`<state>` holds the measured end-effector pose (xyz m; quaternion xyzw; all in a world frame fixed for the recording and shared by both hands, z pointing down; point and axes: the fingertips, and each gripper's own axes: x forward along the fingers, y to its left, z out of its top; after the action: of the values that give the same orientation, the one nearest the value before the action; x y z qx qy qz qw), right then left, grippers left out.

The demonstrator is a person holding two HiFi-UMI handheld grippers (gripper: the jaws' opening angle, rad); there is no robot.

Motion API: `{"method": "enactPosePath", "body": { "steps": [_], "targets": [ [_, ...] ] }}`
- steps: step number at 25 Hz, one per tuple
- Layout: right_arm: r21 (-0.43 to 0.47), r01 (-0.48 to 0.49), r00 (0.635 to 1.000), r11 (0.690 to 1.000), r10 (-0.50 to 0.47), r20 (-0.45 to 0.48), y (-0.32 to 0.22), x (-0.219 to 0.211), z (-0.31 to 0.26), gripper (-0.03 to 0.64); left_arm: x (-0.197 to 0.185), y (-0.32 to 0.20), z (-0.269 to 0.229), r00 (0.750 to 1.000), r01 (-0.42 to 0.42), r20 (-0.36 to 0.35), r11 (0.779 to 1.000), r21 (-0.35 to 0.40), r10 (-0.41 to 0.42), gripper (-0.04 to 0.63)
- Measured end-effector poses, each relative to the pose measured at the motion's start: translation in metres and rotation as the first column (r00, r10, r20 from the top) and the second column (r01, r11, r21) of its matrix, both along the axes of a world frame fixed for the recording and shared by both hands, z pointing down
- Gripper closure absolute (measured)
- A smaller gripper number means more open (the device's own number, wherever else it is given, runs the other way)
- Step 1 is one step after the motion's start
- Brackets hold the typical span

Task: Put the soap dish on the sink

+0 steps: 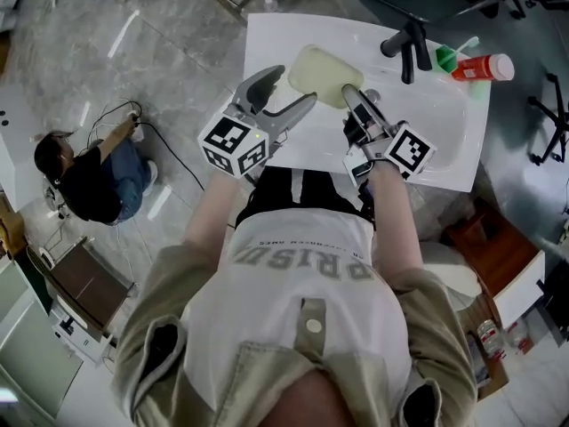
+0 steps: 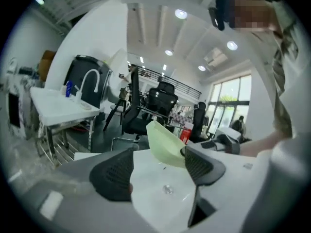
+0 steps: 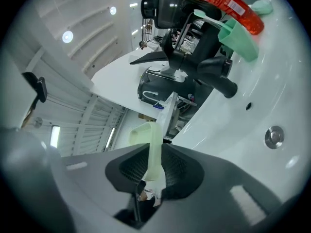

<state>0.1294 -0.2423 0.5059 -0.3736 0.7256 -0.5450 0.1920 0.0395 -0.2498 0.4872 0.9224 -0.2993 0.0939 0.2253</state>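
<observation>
The pale yellow-green soap dish hangs tilted over the white sink, near its left part. My right gripper is shut on the dish's near rim; in the right gripper view the thin rim stands clamped between the two pads of the right gripper. My left gripper stands wide open just left of the dish. In the left gripper view the dish shows beyond the open left gripper, close by the right-hand finger, with nothing between the pads.
A black faucet stands at the sink's back, with a green cup and a red tube to its right. The drain lies in the basin. A person crouches on the floor at the left, by some cables.
</observation>
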Motion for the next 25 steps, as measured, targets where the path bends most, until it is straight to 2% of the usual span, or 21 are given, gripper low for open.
{"method": "enactPosePath", "body": {
  "steps": [3, 6, 12, 19, 25],
  "targets": [
    [0.009, 0.015, 0.999, 1.0, -0.014, -0.051, -0.007, -0.008, 0.001, 0.548, -0.007, -0.005, 0.004, 0.982, -0.144, 0.135, 0.986, 0.083, 0.132, 0.242],
    [0.0, 0.013, 0.997, 1.0, -0.013, -0.07, -0.012, -0.016, 0.006, 0.548, -0.008, -0.003, 0.014, 0.937, -0.288, 0.241, 0.95, 0.12, 0.254, 0.242],
    [-0.079, 0.022, 0.979, 0.997, -0.037, -0.198, -0.014, -0.019, 0.025, 0.548, -0.009, -0.006, 0.035, 0.852, -0.442, 0.382, 0.883, 0.157, 0.358, 0.242],
    [-0.126, 0.058, 0.949, 0.99, -0.094, -0.3, -0.026, -0.01, 0.042, 0.548, -0.009, -0.009, 0.075, 0.791, -0.514, 0.426, 0.855, 0.073, 0.439, 0.242],
    [-0.168, 0.103, 0.907, 0.98, -0.162, -0.388, -0.043, -0.006, 0.058, 0.548, -0.008, -0.019, 0.099, 0.763, -0.532, 0.441, 0.846, 0.013, 0.473, 0.242]
  ]
}}
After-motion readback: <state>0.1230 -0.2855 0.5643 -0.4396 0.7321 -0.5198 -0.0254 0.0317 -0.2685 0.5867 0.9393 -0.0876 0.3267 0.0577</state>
